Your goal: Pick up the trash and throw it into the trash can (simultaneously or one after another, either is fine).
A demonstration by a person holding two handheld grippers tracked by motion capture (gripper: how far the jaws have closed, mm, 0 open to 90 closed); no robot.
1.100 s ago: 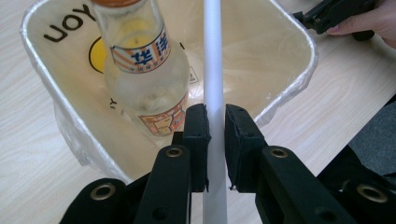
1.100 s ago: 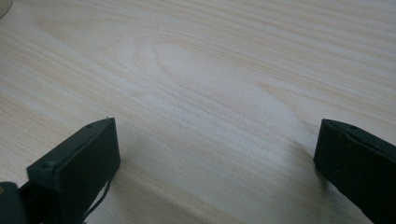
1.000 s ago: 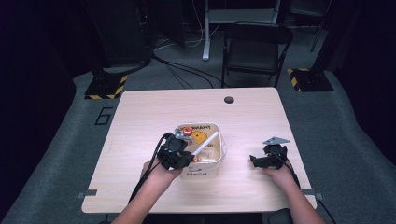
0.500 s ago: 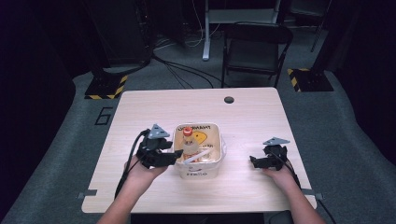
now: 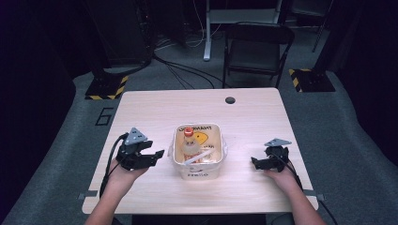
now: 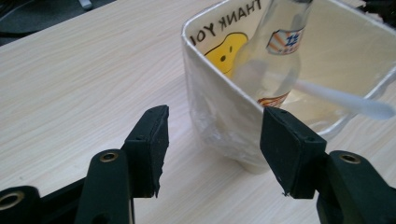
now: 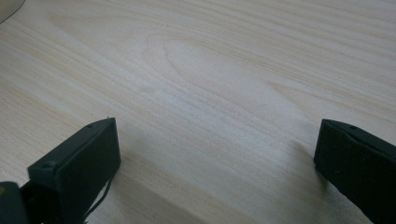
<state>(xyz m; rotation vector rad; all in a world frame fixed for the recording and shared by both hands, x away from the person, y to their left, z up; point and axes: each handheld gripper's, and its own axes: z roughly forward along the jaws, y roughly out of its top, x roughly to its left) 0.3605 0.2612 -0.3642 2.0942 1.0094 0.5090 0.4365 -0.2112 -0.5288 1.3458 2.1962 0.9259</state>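
Translucent plastic tub, mid-table, holding a clear bottle and white spoon. Left gripper just beside it, jaws wide, empty. Right gripper well apart, jaws wide over the bare wooden table.

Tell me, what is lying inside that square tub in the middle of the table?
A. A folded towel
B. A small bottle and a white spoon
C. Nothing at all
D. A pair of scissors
B: the left gripper view looks into the tub, where a clear bottle with a printed label leans, and a white spoon rests across its rim.
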